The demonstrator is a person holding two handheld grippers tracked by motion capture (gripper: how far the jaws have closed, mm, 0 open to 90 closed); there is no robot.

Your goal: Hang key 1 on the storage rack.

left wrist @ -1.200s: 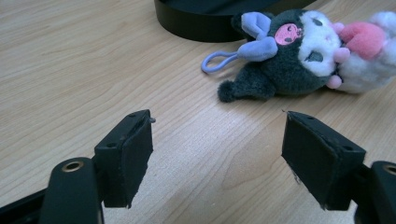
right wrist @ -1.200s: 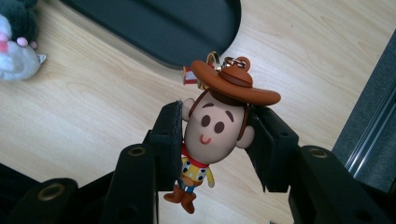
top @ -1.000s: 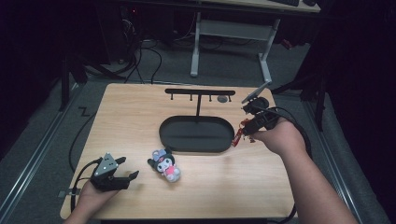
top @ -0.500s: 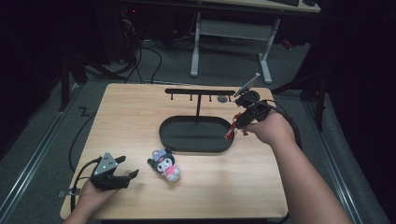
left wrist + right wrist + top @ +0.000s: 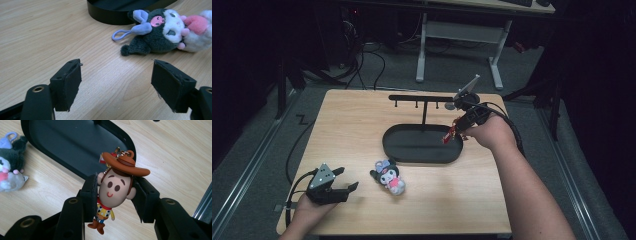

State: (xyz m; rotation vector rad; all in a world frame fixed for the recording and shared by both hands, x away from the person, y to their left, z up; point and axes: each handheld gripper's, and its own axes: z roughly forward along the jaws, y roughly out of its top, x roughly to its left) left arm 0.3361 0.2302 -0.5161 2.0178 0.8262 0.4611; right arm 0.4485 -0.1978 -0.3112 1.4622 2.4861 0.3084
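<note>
While the right gripper [image 5: 113, 195] clamps the cowboy keychain figure [image 5: 117, 187] by the head, at centre frame above the black oval tray [image 5: 62, 142], the hold is narrow.
Risk: figure swivels or slips, its clasp missing the hook rack [image 5: 422, 98].
Left gripper [image 5: 116, 82]: jaws wide apart, holding nothing, low on the table [image 5: 37, 37].
Plush keychain [image 5: 162, 32]: upper right, lying loose; could be knocked.

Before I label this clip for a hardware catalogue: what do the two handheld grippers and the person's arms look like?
Both grippers are black. The left gripper carries a grey three-cornered plate with small dots on top and trails a black cable; its jaws end in flat, rectangular black pads with screw holes behind them. The right gripper has the same black jaws, a grey plate and a black cable. Both forearms are bare, with no sleeves showing.
</note>
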